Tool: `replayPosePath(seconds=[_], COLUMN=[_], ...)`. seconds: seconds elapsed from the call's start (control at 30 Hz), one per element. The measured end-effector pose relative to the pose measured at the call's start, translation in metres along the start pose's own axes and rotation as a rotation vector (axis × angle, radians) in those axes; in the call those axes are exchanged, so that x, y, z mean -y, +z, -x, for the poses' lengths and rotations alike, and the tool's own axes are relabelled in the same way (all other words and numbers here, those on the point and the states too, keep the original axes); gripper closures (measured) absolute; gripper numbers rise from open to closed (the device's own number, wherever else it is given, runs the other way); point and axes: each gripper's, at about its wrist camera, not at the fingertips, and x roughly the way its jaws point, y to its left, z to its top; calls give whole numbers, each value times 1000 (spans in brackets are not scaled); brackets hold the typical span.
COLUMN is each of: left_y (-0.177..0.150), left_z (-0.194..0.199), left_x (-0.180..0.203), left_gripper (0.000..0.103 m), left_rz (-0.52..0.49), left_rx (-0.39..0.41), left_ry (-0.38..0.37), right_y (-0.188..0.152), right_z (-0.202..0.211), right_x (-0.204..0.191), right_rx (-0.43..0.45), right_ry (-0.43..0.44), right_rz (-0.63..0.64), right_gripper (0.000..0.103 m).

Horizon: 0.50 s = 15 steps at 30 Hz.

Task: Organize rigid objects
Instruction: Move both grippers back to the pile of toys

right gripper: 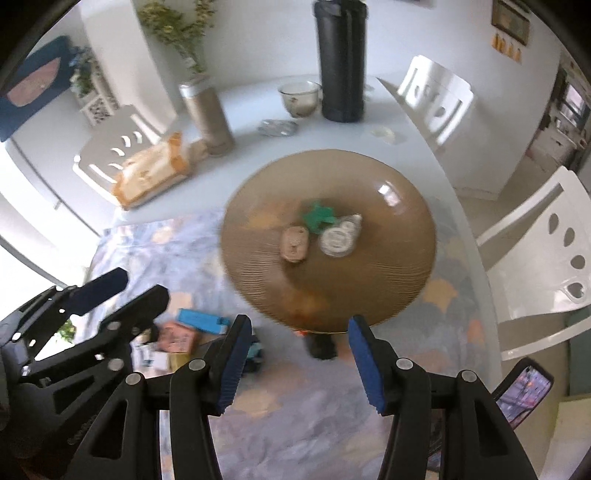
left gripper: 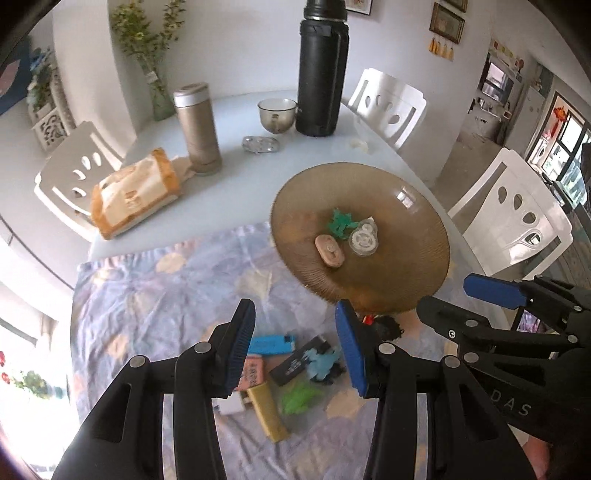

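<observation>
Sorting: small hard bits into brown plate [left gripper: 406, 266].
Left gripper [left gripper: 295, 350]: jaws wide apart, nothing held.
Right gripper [right gripper: 295, 363]: same, wide, nothing held.
Yellow block [left gripper: 267, 415]: prob. light, stiff; pinch long sides.

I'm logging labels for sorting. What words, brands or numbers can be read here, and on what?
"DAS": white letters on the right gripper body, cut off by the left gripper's arm.
Pink box: dark print, too blurred to read.
Black box: pale print, unreadable.
Orange-and-white package: markings too blurred.
Wall frames: too small.
</observation>
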Motion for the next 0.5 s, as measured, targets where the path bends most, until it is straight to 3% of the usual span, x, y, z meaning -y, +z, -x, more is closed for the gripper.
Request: replayPosePath(seconds=[0.23, 0.5], left_y=[-25, -65], left_z=[16, 7], left_x=[-32, -87], left_gripper=[60, 54], left_rz=[42, 136], left_rx=[-4, -81], left_ry=[30, 20], right_y=[-19, -44], right_z=[1, -13], right_x=[-27, -50], right_rx=[-7, -61], right_ry=[64, 93], right_rz=[-11, 0], right_gripper=[41, 41])
